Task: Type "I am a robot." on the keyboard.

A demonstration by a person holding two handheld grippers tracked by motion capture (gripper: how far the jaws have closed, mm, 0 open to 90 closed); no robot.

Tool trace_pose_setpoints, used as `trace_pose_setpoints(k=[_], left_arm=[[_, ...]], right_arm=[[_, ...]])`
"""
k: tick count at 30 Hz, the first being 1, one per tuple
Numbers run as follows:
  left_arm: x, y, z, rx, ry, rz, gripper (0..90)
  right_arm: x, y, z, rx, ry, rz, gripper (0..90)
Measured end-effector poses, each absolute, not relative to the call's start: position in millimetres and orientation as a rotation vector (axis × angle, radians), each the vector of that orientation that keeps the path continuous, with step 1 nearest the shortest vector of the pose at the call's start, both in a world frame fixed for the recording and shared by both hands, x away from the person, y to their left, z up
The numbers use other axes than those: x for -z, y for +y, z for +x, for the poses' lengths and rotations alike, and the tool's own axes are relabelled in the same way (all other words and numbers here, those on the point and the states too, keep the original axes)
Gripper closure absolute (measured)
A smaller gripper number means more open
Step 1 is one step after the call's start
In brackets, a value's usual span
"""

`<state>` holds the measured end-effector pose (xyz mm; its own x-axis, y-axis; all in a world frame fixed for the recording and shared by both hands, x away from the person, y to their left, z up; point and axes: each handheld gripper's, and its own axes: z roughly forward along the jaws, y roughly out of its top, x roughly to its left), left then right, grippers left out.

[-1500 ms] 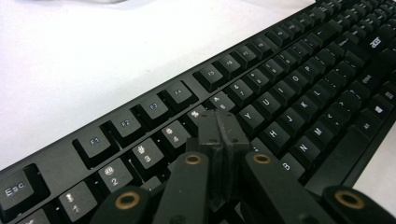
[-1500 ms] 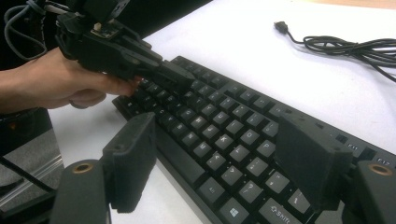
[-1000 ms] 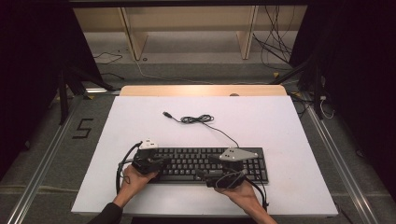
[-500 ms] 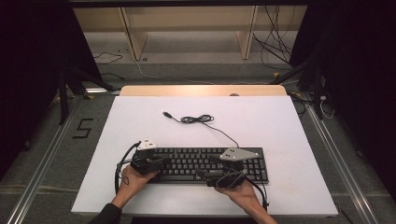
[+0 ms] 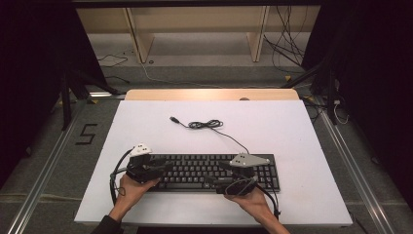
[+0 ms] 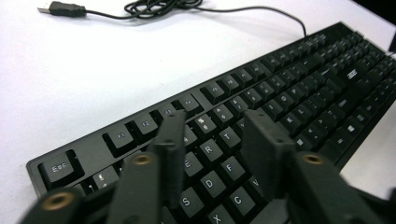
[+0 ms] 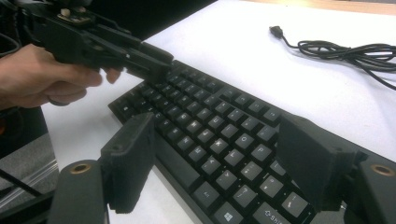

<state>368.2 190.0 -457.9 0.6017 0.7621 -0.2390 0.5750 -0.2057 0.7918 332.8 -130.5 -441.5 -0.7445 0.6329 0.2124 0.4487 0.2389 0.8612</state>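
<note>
A black keyboard lies flat near the front of the white table, and its cable runs back to a loose coil ending in a USB plug. My left gripper hovers over the keys at the keyboard's left end. Its jaws have just been opening and nothing is between them. My right gripper stands open just above the keyboard's front right part, its jaws wide apart over the keys. The left gripper shows ahead of it, held in a hand.
The cable coil and plug lie on the bare table behind the keyboard. A wooden strip runs along the table's far edge. Past it are shelf legs and loose wires on the floor.
The left gripper has shifted slightly over the keyboard's left end. The keyboard, the cable and the right hand have kept still.
</note>
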Motion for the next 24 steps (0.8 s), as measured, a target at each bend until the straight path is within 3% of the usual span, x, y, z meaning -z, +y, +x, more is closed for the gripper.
trace_pose_setpoints(k=[7, 15, 20, 24], left_arm=[[455.0, 190.6, 362.0, -0.237, 1.052, 1.863, 40.3], [453.6, 198.8, 352.0, -0.227, 1.043, 1.791, 32.8], [454.1, 200.9, 348.4, -0.234, 1.041, 1.78, 31.4], [455.8, 202.4, 347.3, -0.231, 1.05, 1.777, 30.9]], right_arm=[[442.5, -130.0, 336.7, -1.505, 2.324, 1.035, 29.3], [444.5, -127.6, 343.1, -1.481, 2.327, 1.044, 30.9], [445.4, -123.7, 347.6, -1.448, 2.34, 1.045, 38.9], [449.2, -118.8, 355.9, -1.411, 2.357, 1.062, 53.6]])
